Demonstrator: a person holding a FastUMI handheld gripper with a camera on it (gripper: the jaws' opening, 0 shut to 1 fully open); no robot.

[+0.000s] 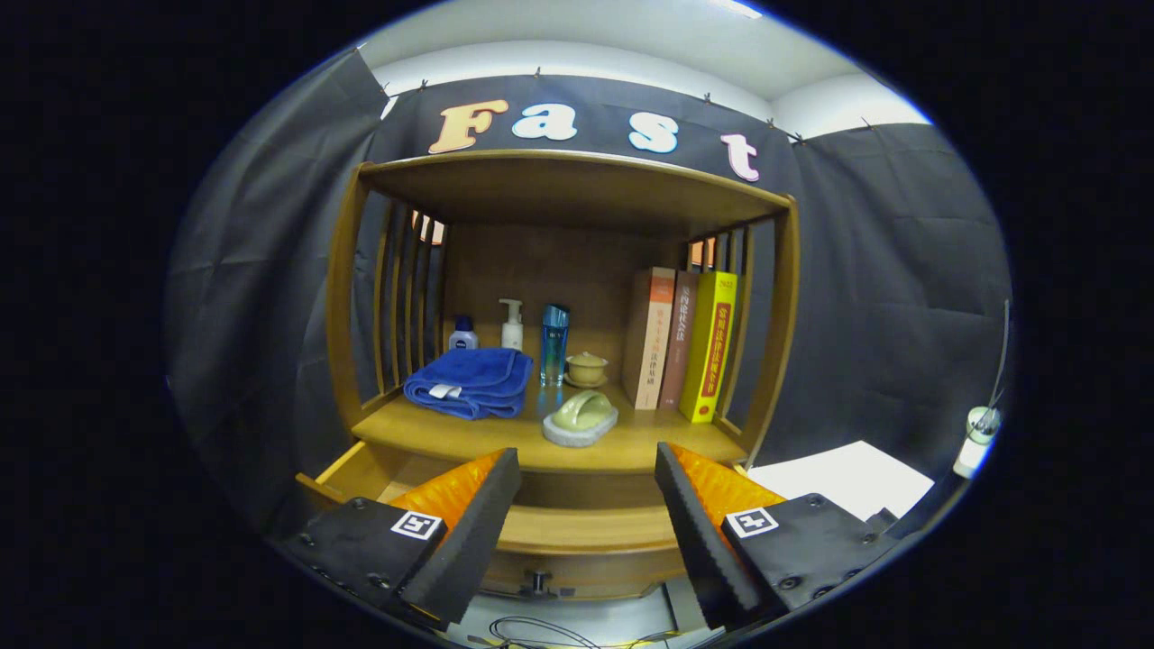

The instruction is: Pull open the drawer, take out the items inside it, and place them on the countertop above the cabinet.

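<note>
The gripper point(586, 505) hangs with its fingers spread wide, pinching nothing. Between and just below them the wooden drawer point(577, 541) stands pulled out, its small dark knob point(538, 581) on the front panel nearest the tool. Just beyond the fingertips, on the countertop point(451, 437), sits a pale green soap dish point(581, 417). To its left lies a folded blue towel point(471, 381). Farther back stand bottles point(512, 324) and a lidded cup point(587, 368); to the right, three upright books point(681, 342).
</note>
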